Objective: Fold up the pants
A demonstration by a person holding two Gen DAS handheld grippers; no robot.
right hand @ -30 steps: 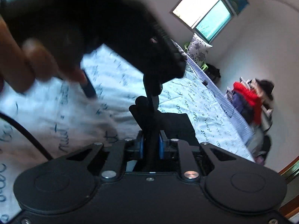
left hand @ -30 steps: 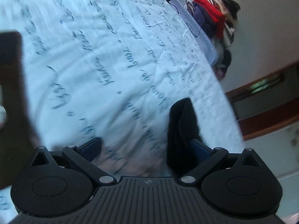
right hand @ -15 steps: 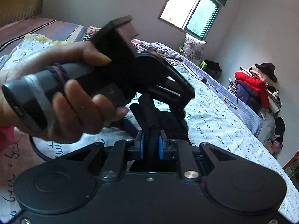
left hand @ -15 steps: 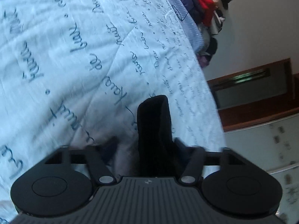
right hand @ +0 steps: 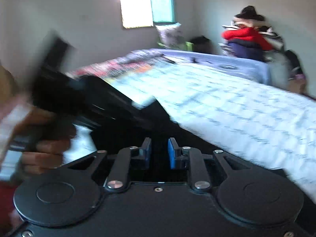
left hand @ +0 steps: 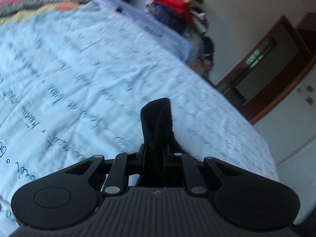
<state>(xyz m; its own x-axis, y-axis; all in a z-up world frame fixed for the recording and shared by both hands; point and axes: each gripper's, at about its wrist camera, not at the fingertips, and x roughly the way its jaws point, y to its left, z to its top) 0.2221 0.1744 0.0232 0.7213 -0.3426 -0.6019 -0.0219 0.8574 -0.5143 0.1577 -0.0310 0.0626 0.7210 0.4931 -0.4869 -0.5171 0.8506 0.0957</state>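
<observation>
The pants are black. In the left wrist view my left gripper [left hand: 156, 148] is shut on a bunched fold of the pants [left hand: 157, 116] that sticks up past the fingers, above the pale blue bedspread [left hand: 79, 69]. In the right wrist view my right gripper [right hand: 159, 152] has its blue pads [right hand: 172, 154] pressed on dark pants fabric [right hand: 156, 122] stretching away between them. The left gripper and the hand holding it [right hand: 45, 106] show blurred at the left of that view.
The bed is covered by a light sheet printed with handwriting [right hand: 227, 102]. A heap of clothes with a red jacket [left hand: 173, 6] stands past the bed's far edge. A window [right hand: 146, 2] and a wooden door frame [left hand: 276, 69] are behind.
My left gripper has closed on the black fabric, which it only flanked a second ago. Both grippers have swung, with both views now more level and blurred.
</observation>
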